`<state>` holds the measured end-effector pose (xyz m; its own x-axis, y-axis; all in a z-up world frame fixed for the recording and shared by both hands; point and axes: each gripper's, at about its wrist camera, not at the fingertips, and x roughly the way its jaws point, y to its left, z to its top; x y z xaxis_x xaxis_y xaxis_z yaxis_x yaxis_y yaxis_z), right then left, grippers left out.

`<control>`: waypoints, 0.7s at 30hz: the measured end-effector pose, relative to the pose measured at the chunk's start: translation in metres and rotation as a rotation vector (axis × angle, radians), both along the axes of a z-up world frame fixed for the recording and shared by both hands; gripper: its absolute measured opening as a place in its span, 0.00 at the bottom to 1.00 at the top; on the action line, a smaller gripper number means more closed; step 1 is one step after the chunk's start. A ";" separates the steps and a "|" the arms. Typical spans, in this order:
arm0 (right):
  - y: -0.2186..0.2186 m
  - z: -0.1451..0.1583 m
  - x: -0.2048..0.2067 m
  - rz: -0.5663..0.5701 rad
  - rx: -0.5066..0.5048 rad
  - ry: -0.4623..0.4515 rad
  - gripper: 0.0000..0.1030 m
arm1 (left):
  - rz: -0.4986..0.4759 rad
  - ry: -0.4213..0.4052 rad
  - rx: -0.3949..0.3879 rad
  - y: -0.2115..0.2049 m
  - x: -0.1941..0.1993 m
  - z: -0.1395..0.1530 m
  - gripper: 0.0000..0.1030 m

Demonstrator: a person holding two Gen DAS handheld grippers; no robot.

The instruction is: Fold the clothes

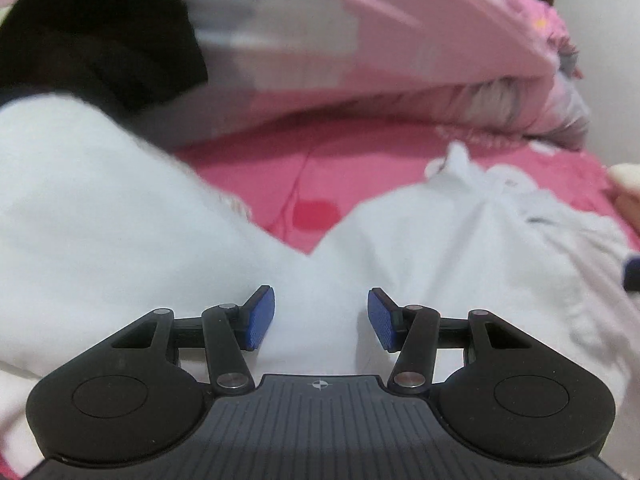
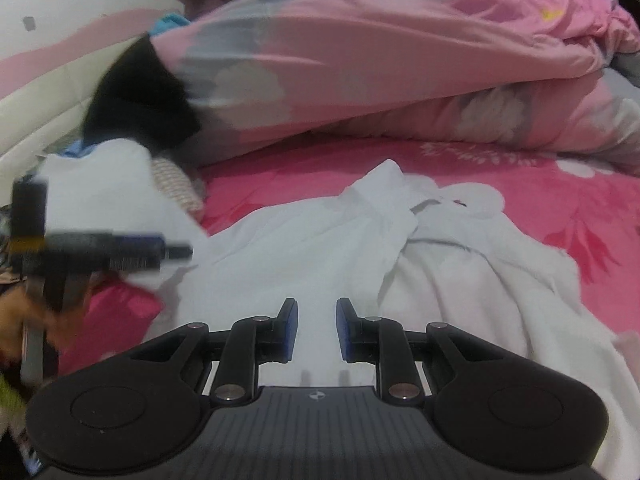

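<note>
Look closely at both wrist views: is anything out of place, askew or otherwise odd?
Yes. The white shirt lies crumpled on the pink bedsheet, its collar twisted upward rather than flat. Behind it, a black garment is wedged under the bunched pink quilt. Nothing looks damaged or spilled.

Left tool (image 2: 100, 248) motion-blurred, cut by the frame edge left of the white shirt (image 2: 320, 248). Black garment (image 2: 140, 96) beyond the shirt smeared; type indeterminable. Quilt (image 1: 360, 32) blurred.
</note>
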<state>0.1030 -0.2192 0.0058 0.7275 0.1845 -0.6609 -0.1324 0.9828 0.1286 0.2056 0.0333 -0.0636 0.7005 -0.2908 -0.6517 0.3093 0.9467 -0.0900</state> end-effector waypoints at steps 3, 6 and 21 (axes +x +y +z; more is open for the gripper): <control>0.001 -0.024 0.035 -0.009 -0.010 0.031 0.22 | 0.015 0.011 -0.016 0.000 0.003 -0.009 0.50; -0.004 -0.061 0.058 -0.046 -0.076 0.102 0.22 | 0.023 0.021 -0.021 0.001 0.006 -0.015 0.50; -0.164 -0.009 0.106 -0.367 0.190 0.099 0.28 | -0.053 0.001 -0.092 -0.029 0.010 0.006 0.50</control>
